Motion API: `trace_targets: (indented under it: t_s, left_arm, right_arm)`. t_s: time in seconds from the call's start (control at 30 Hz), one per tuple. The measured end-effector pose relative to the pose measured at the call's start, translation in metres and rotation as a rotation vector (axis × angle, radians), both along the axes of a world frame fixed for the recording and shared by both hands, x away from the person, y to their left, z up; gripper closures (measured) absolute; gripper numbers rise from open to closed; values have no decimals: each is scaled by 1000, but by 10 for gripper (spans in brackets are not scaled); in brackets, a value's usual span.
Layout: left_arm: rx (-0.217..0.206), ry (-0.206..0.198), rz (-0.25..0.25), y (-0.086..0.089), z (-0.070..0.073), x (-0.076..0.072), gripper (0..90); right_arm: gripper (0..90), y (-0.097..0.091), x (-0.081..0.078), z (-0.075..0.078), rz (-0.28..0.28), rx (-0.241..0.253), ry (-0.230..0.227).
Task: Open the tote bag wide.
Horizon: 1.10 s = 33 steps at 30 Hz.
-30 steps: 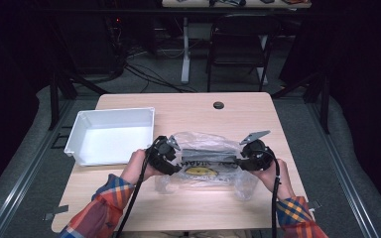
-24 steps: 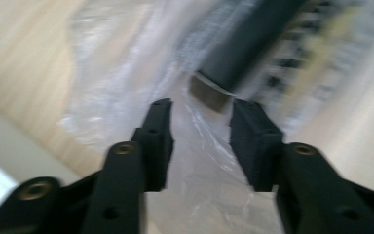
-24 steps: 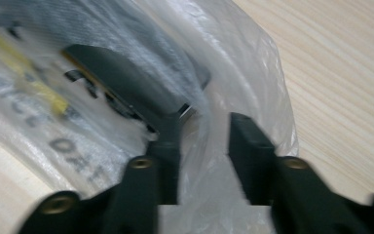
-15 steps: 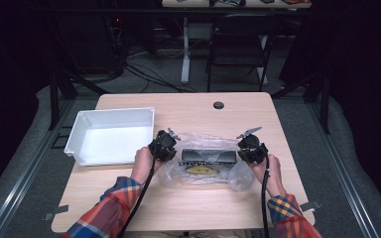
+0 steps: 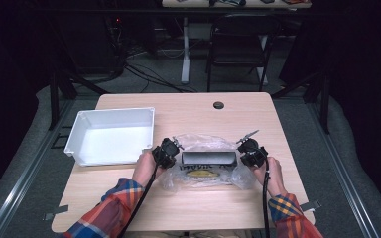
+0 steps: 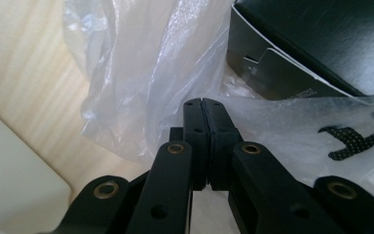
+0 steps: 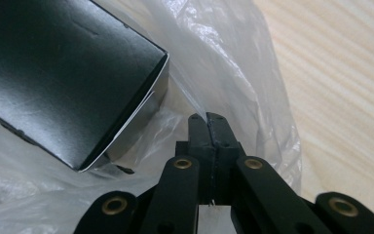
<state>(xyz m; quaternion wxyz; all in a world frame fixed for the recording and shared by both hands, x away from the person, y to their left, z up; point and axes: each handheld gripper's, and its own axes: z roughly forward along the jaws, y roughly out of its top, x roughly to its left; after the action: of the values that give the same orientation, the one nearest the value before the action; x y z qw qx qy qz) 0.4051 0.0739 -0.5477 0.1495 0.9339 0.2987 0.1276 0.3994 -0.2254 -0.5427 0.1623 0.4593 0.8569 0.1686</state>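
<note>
A crumpled clear plastic bag [image 5: 203,179] lies at the middle of the table, with a black box [image 5: 208,157] inside its upper part and a yellow print below it. My left gripper [image 5: 177,156] is at the bag's left edge; its jaws have just closed and pinch the film [image 6: 146,73] at their tips [image 6: 206,102]. The box's corner [image 6: 311,44] sits just beyond. My right gripper [image 5: 239,157] is shut on the bag's right edge, gripping a fold of film [image 7: 233,58] at its tips [image 7: 207,117], beside the box's end [image 7: 63,73].
A white tray [image 5: 114,112] stands on the table to the left of the bag, close to my left hand. A small dark grommet [image 5: 219,105] is set in the wooden table [image 5: 188,111] near its far edge. A chair [image 5: 238,47] stands behind the table.
Both grippers have come down and inward to the bag's two sides, and their jaws have closed on the plastic. The bag now lies flatter around the box.
</note>
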Motion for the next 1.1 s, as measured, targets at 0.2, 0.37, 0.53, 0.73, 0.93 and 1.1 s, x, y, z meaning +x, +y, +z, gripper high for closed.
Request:
trace_targets:
  t_s: [0.2,0.37,0.53,0.73,0.93,1.1]
  left_arm:
    - [-8,53,-50,7,0,-12,872]
    - [-36,105,-83,11,2,-18,834]
    - [-72,98,-79,17,12,-17,727]
    - [-157,48,-34,22,33,-16,606]
    - [-207,-2,14,25,46,-7,550]
    - [-239,4,42,18,46,5,500]
  right_arm:
    - [900,0,-10,1,54,-10,18]
    - [872,2,-1,-1,30,-5,-48]
    - [799,7,3,-1,41,12,-60]
    - [553,1,-9,22,33,74,-107]
    - [464,0,-30,46,91,147,-144]
    - [450,18,-53,51,223,186,-123]
